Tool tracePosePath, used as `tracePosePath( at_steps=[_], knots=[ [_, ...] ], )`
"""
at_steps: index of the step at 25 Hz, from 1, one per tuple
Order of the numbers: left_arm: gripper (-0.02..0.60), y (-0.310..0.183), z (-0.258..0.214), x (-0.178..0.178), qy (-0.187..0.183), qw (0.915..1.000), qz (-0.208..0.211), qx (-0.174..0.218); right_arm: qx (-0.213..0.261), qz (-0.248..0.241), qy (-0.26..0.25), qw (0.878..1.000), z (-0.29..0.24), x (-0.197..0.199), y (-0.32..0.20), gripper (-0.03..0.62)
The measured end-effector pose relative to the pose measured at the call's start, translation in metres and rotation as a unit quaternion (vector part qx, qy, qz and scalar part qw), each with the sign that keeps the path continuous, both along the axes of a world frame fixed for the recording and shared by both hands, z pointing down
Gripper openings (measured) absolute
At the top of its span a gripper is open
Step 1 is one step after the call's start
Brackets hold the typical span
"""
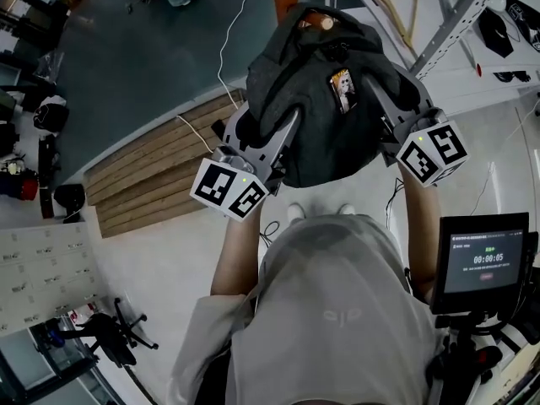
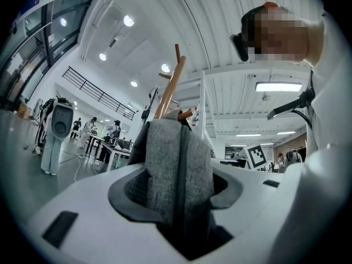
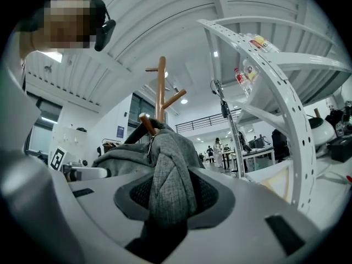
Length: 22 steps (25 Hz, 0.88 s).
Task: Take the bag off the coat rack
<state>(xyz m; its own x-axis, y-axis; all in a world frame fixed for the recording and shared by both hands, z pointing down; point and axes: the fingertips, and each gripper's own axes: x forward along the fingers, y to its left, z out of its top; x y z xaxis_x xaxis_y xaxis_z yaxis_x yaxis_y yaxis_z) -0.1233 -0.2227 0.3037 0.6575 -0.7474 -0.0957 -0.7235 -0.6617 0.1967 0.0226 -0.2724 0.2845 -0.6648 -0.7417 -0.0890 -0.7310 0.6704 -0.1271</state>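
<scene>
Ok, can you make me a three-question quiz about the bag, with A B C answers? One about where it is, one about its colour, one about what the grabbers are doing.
1. Where is the backpack?
A. lying on the floor
B. hanging on the wooden coat rack
C. on a table

2. What colour is the backpack?
A. grey
B. red
C. yellow

3. What are the two grippers doing?
A. both wide open, away from the backpack
B. both closed on the backpack's fabric
C. one is holding a bottle

Answers:
1 B: its top strap loops over a peg of the rack.
2 A: grey cloth shows in every view.
3 B: fabric is pinched in the left gripper and in the right gripper.
</scene>
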Motion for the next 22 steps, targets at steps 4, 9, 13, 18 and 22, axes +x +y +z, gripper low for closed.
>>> tracePosePath(
  at_steps=[4,9,13,18,22],
  knots=[
    [0.215,-0.001,-0.012,0.014,0.000,0.9998,0.017,0.008,0.006,0.010,-0.007,1.000,-0.013,0.014,0.003,0.138],
    [0.212,0.020,-0.024,0.003,0.003,0.9993,0.038,-0.005,-0.004,0.024,-0.011,1.000,-0.023,0.003,0.027,0.138],
    [0.210,0.043,-0.030,0.001,0.007,0.9967,0.081,-0.010,-0.009,0.065,-0.009,0.998,-0.030,0.004,0.062,0.138],
    [0.210,0.059,-0.040,0.001,0.019,0.9911,0.132,-0.010,-0.002,0.116,0.001,0.993,-0.045,0.006,0.094,0.138],
    [0.210,0.058,-0.045,0.019,0.013,0.9854,0.170,0.000,0.009,0.157,-0.004,0.988,-0.049,0.024,0.104,0.138]
  ],
)
